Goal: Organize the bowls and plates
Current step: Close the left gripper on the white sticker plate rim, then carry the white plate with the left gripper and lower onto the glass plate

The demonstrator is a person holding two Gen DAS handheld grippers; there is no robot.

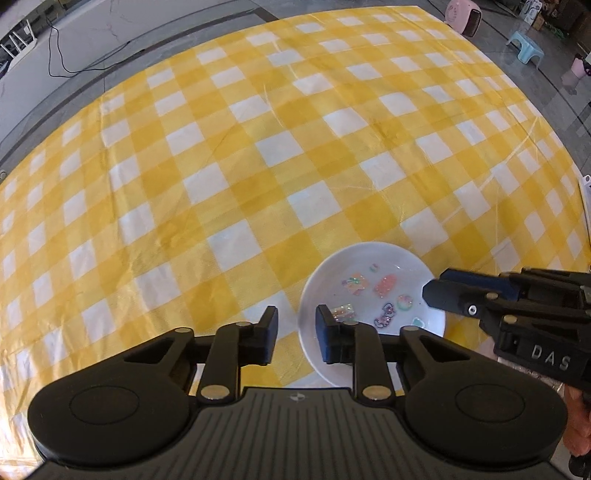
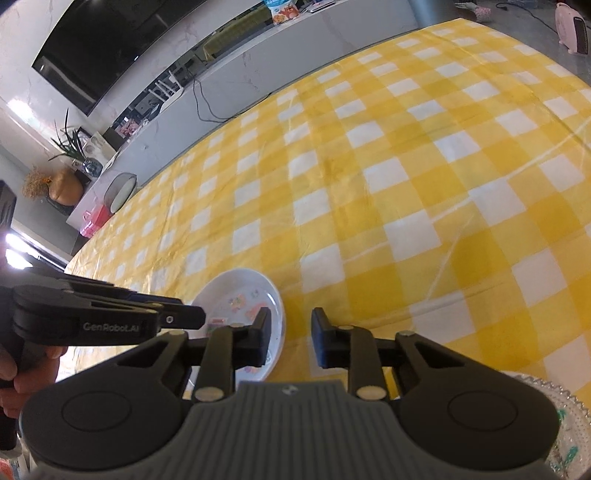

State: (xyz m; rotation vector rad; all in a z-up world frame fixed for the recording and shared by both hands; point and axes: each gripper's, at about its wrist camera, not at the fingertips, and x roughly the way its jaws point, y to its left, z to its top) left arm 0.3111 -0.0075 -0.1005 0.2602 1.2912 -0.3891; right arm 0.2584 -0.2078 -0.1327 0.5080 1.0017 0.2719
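Nearest the lens in the left wrist view: the left gripper (image 1: 295, 334), black, with fingers spread apart and holding nothing. Left finger pad (image 1: 269, 334) over bare yellow-and-white checked tablecloth (image 1: 207, 155); right finger pad (image 1: 327, 334) overlapping the near-left rim of a white bowl (image 1: 369, 266). Inside the bowl, small pastel stickers (image 1: 384, 286) scattered across the bottom. Just right of the bowl, reaching in from the right edge at its right rim: the right gripper (image 1: 430, 290), seen side-on, so cannot tell here whether parted or closed. Far beyond the tongs, at the top right past the cloth's edge: a pink heater (image 1: 463, 16) and a pale blue stool (image 1: 524, 44) on the floor. In the right wrist view, nearest the lens: the right gripper (image 2: 290, 338), fingers apart and empty. Coming in from the left edge, the left gripper (image 2: 197, 317), seen side-on, tip over the left rim of the same white bowl (image 2: 255, 280). Bowl sitting on the tablecloth (image 2: 406, 166), just ahead and left of the right tongs, partly hidden behind their left finger (image 2: 260, 338). At the bottom right corner, beside the right tongs' body: a clear patterned glass plate (image 2: 569, 424), only its edge showing.
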